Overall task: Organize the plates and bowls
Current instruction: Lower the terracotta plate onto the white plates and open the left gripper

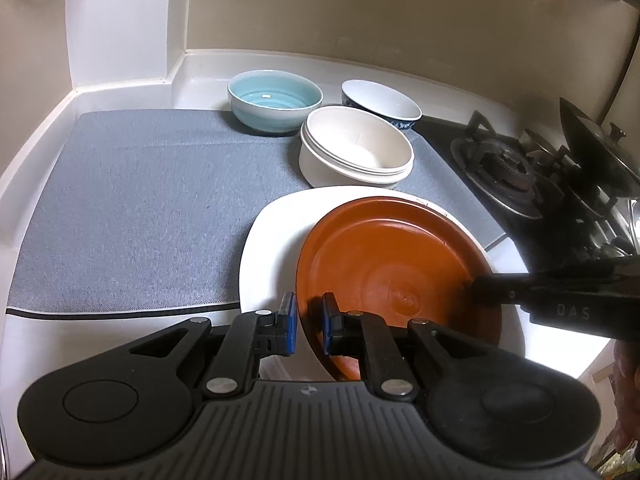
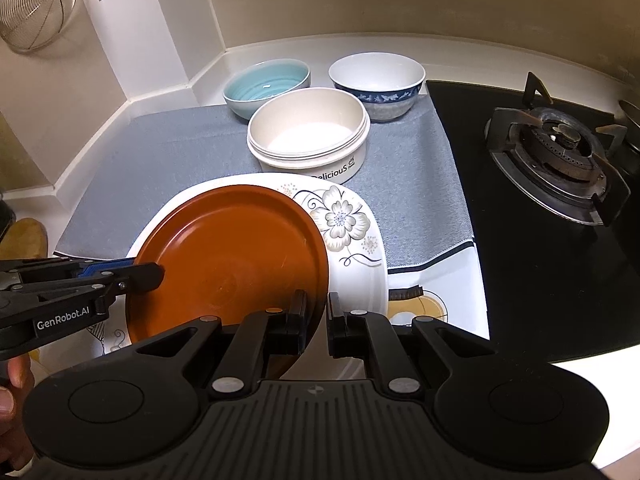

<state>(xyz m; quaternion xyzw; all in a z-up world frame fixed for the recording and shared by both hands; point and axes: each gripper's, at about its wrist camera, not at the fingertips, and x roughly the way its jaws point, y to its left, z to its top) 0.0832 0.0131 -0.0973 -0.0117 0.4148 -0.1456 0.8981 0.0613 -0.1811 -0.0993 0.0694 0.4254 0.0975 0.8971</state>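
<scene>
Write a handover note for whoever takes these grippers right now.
Left hand-held gripper: shut on the orange plate's near-left rim.
Right hand-held gripper: shut on its near-right rim.
The orange plate is tilted over the white flowered plate on the grey mat.
Behind: blue bowl, cream bowl and blue-patterned bowl, unstacked.
Left: set the plate down, then group the bowls.

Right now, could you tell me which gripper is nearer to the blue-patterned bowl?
Right. The right gripper grips the orange plate's edge on the side facing the blue-patterned bowl; the left gripper grips the opposite edge, farther away.
</scene>
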